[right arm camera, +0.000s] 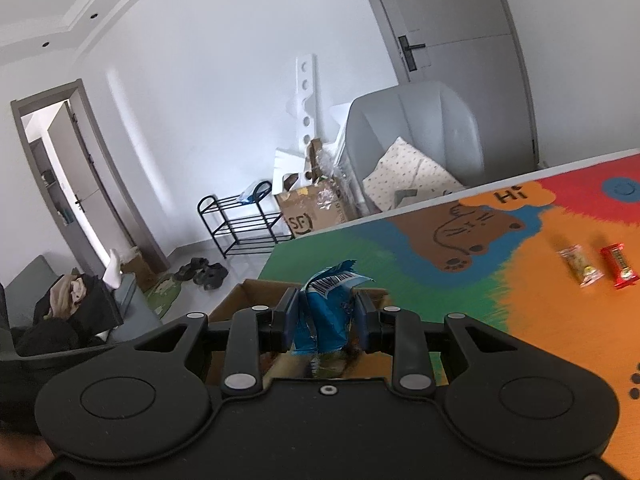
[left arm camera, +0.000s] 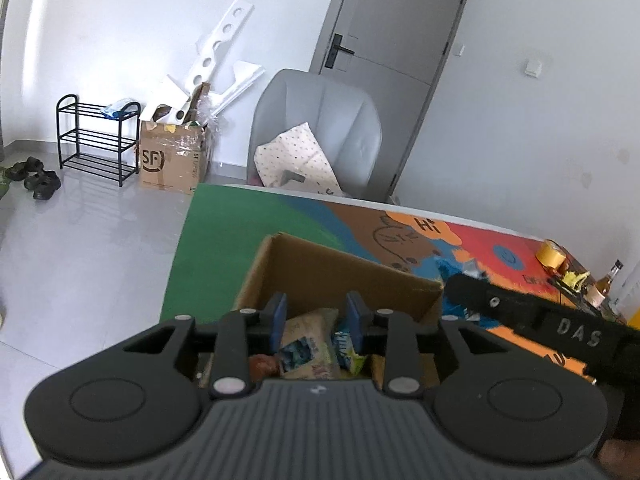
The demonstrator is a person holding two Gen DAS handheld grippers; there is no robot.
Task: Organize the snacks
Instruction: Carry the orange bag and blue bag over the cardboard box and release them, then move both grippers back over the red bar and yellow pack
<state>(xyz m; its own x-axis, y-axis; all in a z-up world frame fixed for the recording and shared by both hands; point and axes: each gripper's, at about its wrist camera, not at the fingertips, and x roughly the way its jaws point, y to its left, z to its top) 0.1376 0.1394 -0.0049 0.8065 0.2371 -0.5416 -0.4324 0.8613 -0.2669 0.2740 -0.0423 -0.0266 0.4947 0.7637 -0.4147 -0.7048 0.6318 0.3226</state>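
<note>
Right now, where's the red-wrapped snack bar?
Right wrist view, far right: the red-wrapped snack bar lies on the orange part of the colourful mat, beside the clear-wrapped snack bar.

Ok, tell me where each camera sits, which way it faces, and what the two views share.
Left wrist: on the left gripper, looking down into the brown cardboard box of snack packets; its open blue fingers and the other gripper's black body show.
Right wrist: on the right gripper, above the same box, clamping a crumpled blue snack packet; two wrapped snacks lie beyond.
Shared: the box, colourful cartoon table mat, grey armchair, grey door.
</note>
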